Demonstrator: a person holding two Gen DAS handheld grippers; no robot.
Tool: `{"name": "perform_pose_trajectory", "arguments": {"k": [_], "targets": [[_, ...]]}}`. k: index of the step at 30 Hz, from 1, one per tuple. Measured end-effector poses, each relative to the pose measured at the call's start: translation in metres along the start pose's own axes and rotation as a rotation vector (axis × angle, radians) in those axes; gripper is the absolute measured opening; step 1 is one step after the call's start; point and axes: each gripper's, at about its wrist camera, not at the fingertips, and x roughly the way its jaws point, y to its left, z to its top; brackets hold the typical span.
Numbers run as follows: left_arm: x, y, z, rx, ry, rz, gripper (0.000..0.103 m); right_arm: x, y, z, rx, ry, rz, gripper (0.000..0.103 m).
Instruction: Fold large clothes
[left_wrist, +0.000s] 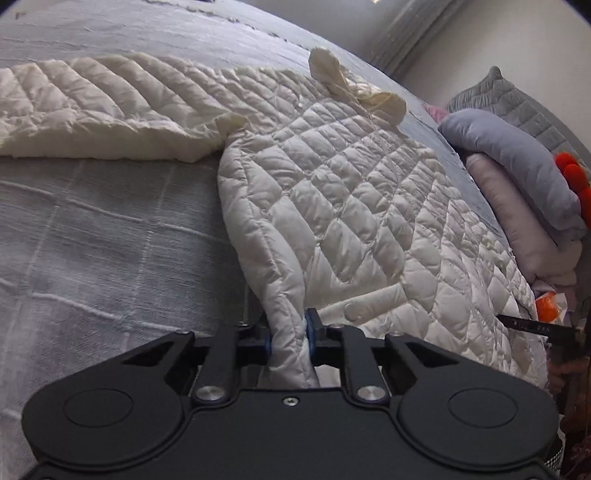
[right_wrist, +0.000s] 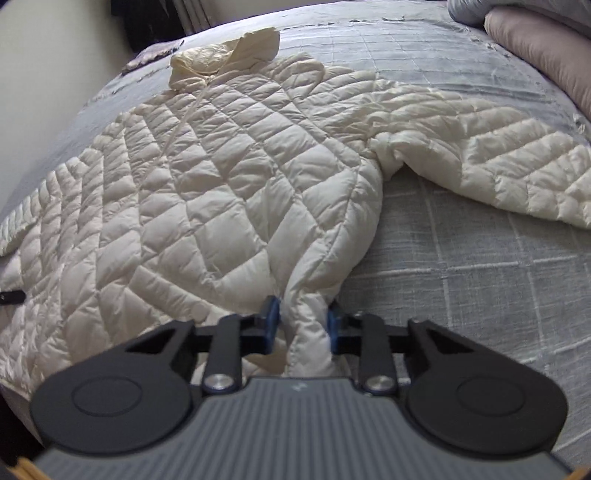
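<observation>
A cream quilted puffer jacket (left_wrist: 351, 192) lies spread on a grey bed, its hood (left_wrist: 332, 70) at the far end and one sleeve (left_wrist: 92, 107) stretched out to the left. My left gripper (left_wrist: 289, 338) is shut on the jacket's hem corner. In the right wrist view the same jacket (right_wrist: 207, 184) fills the left and middle, with a sleeve (right_wrist: 498, 158) reaching right. My right gripper (right_wrist: 303, 325) is shut on the opposite hem corner. The other gripper's tip shows at each view's edge (left_wrist: 532, 325).
The grey checked bedspread (left_wrist: 103, 240) covers the bed. Pillows and folded bedding in grey and pink (left_wrist: 524, 184) pile up at the right of the left wrist view, with a red-orange item (left_wrist: 572, 173). A pink pillow (right_wrist: 535, 40) lies top right in the right wrist view. A wall (right_wrist: 55, 55) borders the bed.
</observation>
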Motion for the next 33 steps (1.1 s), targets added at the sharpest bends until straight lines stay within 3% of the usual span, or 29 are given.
{"name": "perform_pose_trajectory", "arguments": {"k": [6, 8, 10, 12, 16, 17, 22, 24, 33], "targets": [[-0.011, -0.007, -0.003, 0.071, 0.024, 0.062, 0.018, -0.006, 0.004, 0.004, -0.042, 0.055, 0.003, 0.02], [-0.008, -0.016, 0.0, 0.126, 0.029, 0.086, 0.023, -0.005, 0.001, 0.011, -0.036, 0.069, -0.016, 0.027], [-0.009, -0.027, 0.004, 0.172, 0.013, 0.126, 0.032, -0.012, -0.001, 0.022, -0.031, 0.062, -0.034, 0.04], [-0.012, -0.036, 0.012, 0.196, 0.01, 0.171, 0.059, -0.024, 0.002, 0.033, -0.039, 0.029, -0.03, 0.056], [-0.024, -0.05, 0.031, 0.245, -0.037, 0.194, 0.083, -0.048, 0.021, 0.055, -0.097, -0.053, -0.025, 0.087], [-0.026, -0.053, 0.038, 0.254, -0.049, 0.203, 0.088, -0.054, 0.028, 0.062, -0.107, -0.075, -0.022, 0.09], [-0.036, -0.072, 0.069, 0.314, -0.113, 0.252, 0.094, -0.068, 0.05, 0.11, -0.11, -0.131, 0.005, 0.097], [-0.042, -0.08, 0.082, 0.352, -0.146, 0.26, 0.102, -0.071, 0.057, 0.13, -0.125, -0.145, 0.011, 0.099], [0.001, -0.122, 0.183, 0.47, -0.16, 0.32, 0.103, -0.035, 0.075, 0.233, -0.106, -0.131, 0.042, 0.101]]}}
